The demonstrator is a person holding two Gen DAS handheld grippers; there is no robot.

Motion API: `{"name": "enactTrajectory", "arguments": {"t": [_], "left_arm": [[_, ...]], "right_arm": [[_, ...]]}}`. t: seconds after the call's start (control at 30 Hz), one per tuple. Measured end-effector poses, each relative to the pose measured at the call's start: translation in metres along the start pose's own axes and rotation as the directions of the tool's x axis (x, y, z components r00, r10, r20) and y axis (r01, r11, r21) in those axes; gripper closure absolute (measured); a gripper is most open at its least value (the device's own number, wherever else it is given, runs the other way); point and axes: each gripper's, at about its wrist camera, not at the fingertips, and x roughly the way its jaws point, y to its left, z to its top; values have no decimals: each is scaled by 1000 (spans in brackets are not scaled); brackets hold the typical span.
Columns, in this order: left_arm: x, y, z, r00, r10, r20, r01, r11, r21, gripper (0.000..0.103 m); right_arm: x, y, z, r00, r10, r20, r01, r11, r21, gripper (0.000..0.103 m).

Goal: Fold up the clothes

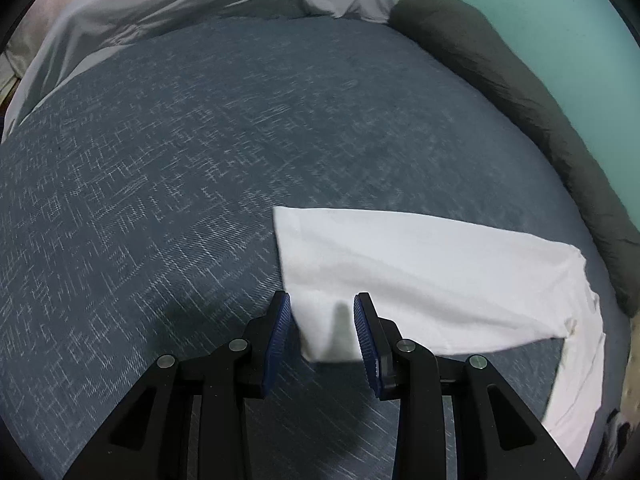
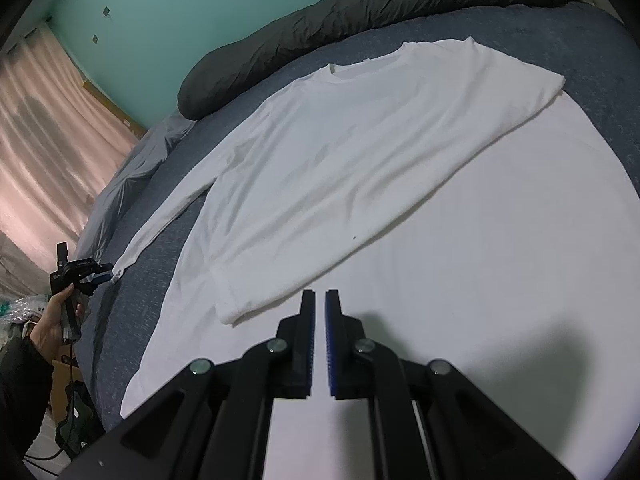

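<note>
A white long-sleeved shirt [image 2: 360, 160] lies spread on the blue-grey bed [image 2: 152, 256], collar towards the wall. Its upper layer ends in a diagonal edge with a corner [image 2: 230, 312] just left of my right gripper [image 2: 319, 294]. That gripper hovers over the white cloth, shut, with nothing between its pads. The shirt's left sleeve [image 1: 420, 272] stretches out flat over the bed. Its cuff end lies between the fingers of my left gripper [image 1: 322, 300], whose jaws stand apart and do not press on it. In the right wrist view, a hand holds the left gripper [image 2: 102, 276] at the cuff.
A dark grey rolled duvet [image 2: 360, 12] lies along the teal wall behind the shirt. Crumpled grey bedding [image 1: 180, 4] sits at the bed's far end, with a pink curtain [image 2: 52, 128] beyond. A cardboard box [image 2: 60, 384] and cables are on the floor beside the bed.
</note>
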Motion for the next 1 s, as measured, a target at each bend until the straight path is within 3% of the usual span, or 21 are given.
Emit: {"name": "enactTrajectory", "arguments": {"t": [0.17,0.33,0.4,0.5,0.77,1.0], "left_arm": [[12,6,5,1000,-16,-16,15,999,-32,67],[16,-2,2,1000,0,-8,0,1000,4,67],[18,-8,1,1000,-8,-17,9,1000,26,86],[17,-15,1,1000,-18,-21,19,998,53,95],[-10,-45,11,998,-57,15,55,993,103,97],[-47,-104,18,992,-112,55,99,976,194,97]], "right_arm": [[-3,-1,2,1000,-1,15,1,1000,5,98],[-2,-2,3,1000,-3,16,3,1000,4,98],[-1,-4,3,1000,-2,12,2,1000,10,98],[-1,-6,2,1000,2,11,-2,1000,22,98],[-4,-8,4,1000,9,22,-10,999,31,98],[-13,-11,6,999,25,45,-27,998,52,98]]}}
